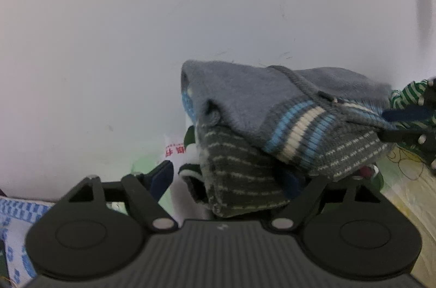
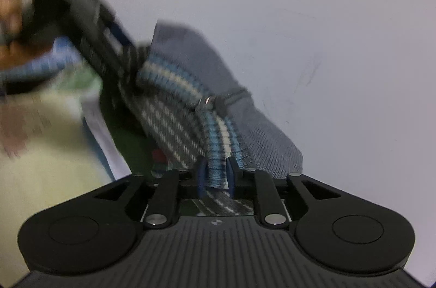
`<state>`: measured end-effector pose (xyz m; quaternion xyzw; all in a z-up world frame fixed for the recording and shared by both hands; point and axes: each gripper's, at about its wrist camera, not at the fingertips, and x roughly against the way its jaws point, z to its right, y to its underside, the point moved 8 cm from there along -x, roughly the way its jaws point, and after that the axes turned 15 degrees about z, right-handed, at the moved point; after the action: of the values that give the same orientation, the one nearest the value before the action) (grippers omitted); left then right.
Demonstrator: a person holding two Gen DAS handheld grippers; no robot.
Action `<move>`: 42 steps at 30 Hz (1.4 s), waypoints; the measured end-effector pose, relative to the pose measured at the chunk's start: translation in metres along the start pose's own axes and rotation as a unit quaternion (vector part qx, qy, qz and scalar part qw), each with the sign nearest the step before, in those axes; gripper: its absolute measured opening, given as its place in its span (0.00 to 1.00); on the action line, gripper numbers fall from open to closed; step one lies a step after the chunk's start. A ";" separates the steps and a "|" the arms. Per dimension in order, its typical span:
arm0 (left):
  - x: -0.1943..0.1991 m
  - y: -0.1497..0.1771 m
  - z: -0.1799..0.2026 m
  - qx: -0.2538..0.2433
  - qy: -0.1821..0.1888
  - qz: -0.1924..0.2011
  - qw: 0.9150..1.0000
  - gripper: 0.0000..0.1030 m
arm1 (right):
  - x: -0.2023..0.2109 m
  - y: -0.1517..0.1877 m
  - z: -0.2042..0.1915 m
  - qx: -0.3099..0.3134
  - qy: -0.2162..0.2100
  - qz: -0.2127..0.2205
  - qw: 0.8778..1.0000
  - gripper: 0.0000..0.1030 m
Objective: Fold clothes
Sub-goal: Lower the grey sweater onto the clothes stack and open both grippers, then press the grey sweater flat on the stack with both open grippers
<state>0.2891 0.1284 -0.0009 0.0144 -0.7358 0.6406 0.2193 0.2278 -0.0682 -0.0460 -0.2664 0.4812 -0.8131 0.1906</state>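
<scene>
A grey knit sweater (image 1: 245, 97) with a blue and cream striped hem (image 1: 297, 130) hangs bunched in front of a white wall. Its dark grey, thin-striped part (image 1: 234, 173) droops between the spread fingers of my left gripper (image 1: 227, 180), which is open; the right fingertip is mostly hidden by the cloth. In the right wrist view my right gripper (image 2: 215, 173) is shut on the striped hem (image 2: 218, 141), with the sweater (image 2: 204, 64) stretching up and away. The left gripper (image 2: 95, 24) shows blurred at the upper left, and the right gripper (image 1: 408, 115) shows at the left view's right edge.
A green and white striped garment (image 1: 408, 94) lies behind at the right. A blue and white patterned cloth (image 1: 16, 214) sits at the lower left. A white packet with red print (image 1: 174, 149) is below the sweater. A pale surface (image 2: 41, 152) and a hand (image 2: 11, 15) are at the left.
</scene>
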 end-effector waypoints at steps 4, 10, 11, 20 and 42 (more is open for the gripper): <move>0.028 -0.016 -0.002 -0.010 -0.001 0.019 1.000 0.67 | 0.025 -0.025 0.043 -0.122 0.029 0.059 0.990 0.24; 0.056 -0.093 -0.003 0.026 -0.008 0.107 0.994 0.62 | -0.004 -0.009 0.106 -0.239 0.154 0.050 0.957 0.24; 0.048 -0.102 0.002 0.035 -0.003 0.107 0.994 0.62 | -0.012 -0.001 0.113 -0.263 0.175 0.043 0.948 0.25; -0.030 -0.040 0.004 -0.007 -0.067 0.025 0.997 0.63 | -0.056 0.036 0.103 -0.433 0.165 0.007 0.886 0.24; -0.035 -0.010 -0.010 -0.044 -0.099 0.025 0.994 0.94 | -0.046 0.072 0.107 -0.531 0.159 0.012 0.832 0.25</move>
<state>0.3268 0.1268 -0.0025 0.0494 -0.7815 0.6082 0.1299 0.3342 -0.1485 -0.0789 -0.1877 0.8657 -0.4613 -0.0500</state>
